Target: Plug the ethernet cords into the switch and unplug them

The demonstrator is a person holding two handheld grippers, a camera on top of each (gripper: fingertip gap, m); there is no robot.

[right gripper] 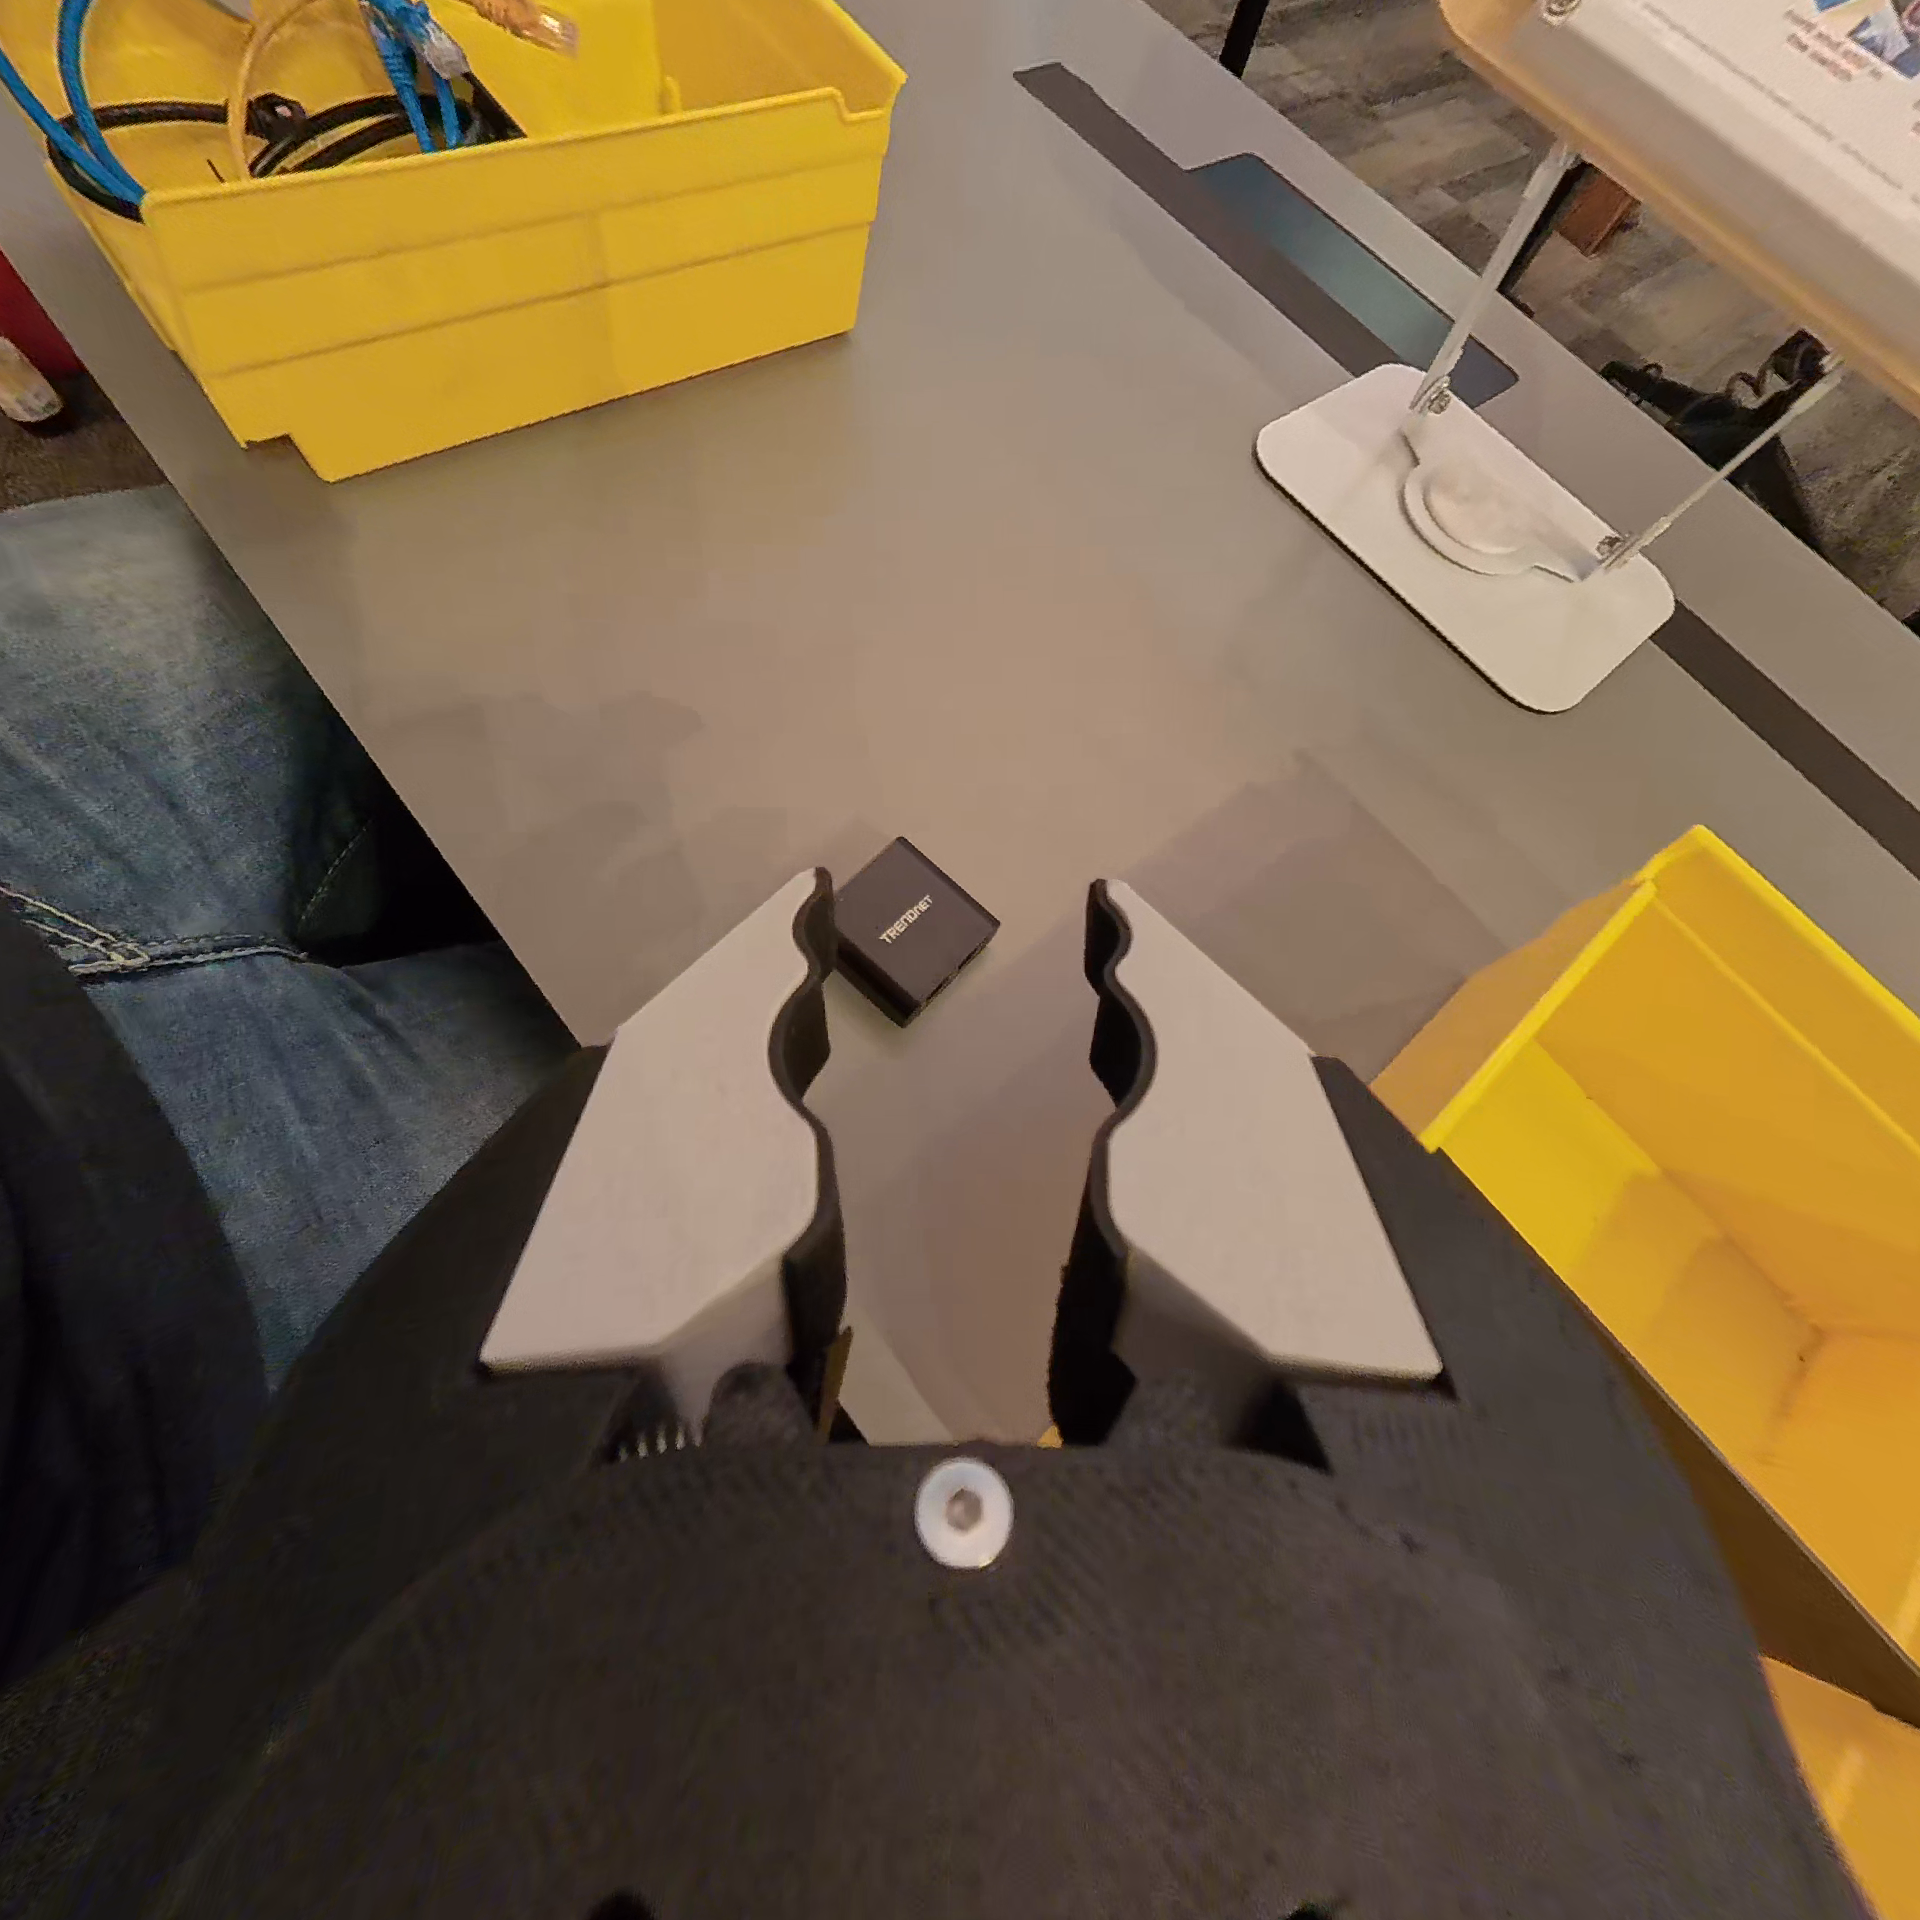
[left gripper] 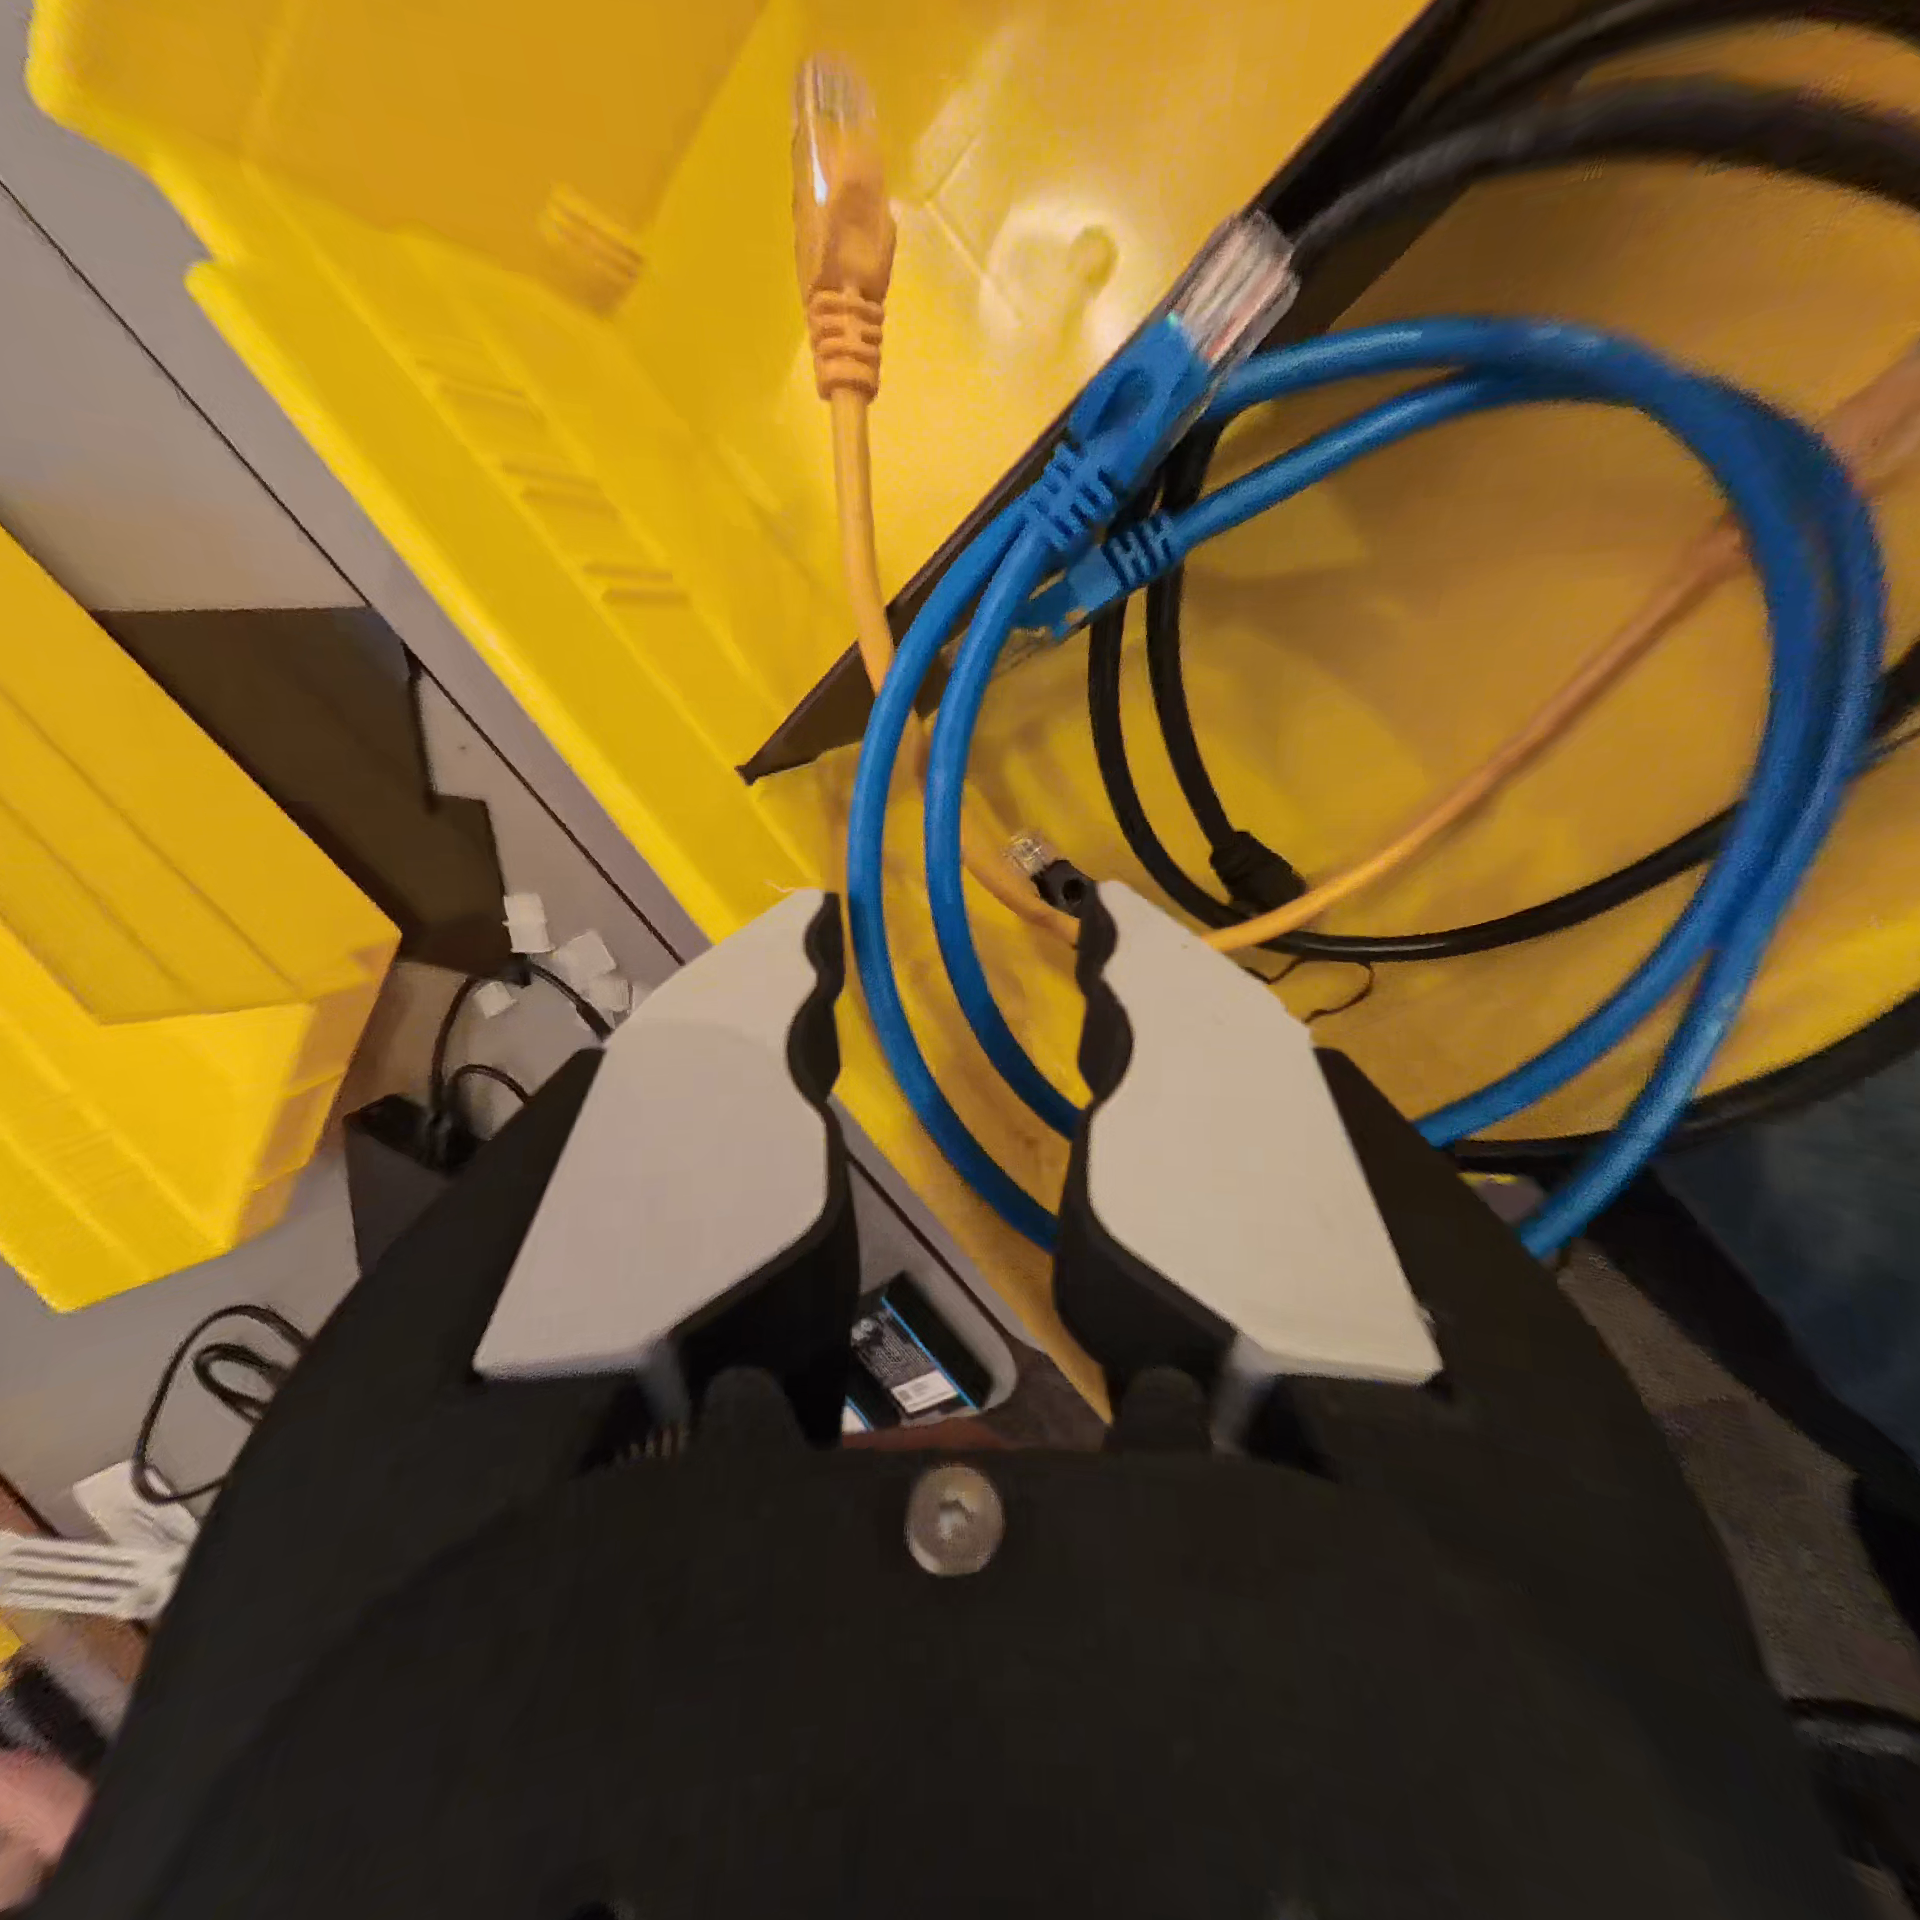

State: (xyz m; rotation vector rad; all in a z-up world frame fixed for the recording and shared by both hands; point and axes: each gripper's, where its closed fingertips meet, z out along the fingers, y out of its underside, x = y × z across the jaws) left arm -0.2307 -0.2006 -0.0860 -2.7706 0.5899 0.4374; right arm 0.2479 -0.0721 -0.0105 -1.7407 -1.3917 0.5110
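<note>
In the left wrist view my left gripper (left gripper: 956, 904) is open above a yellow bin (left gripper: 1455, 644) of coiled ethernet cords. A blue cord (left gripper: 1351, 358) loops between the fingers without being held; its clear plug (left gripper: 1236, 281) points up. A yellow cord (left gripper: 857, 499) stands up with its plug (left gripper: 836, 156) at the top. A black cord (left gripper: 1143, 748) lies under them. In the right wrist view my right gripper (right gripper: 956, 899) is open and empty above the grey table (right gripper: 987, 520). The small black switch (right gripper: 909, 930) lies on the table by the left fingertip (right gripper: 800, 925).
The bin of cords (right gripper: 520, 270) stands at the table's far left in the right wrist view. Another yellow bin (right gripper: 1662, 1195) is at the right. A white stand base (right gripper: 1455, 540) with clear legs stands at the far right. A person's jeans (right gripper: 156, 831) are beside the table's left edge. The tips of one gripper are about 50 centimetres away from the tips of the other. To the small black switch (right gripper: 909, 930): right tips about 12 centimetres, left tips about 45 centimetres.
</note>
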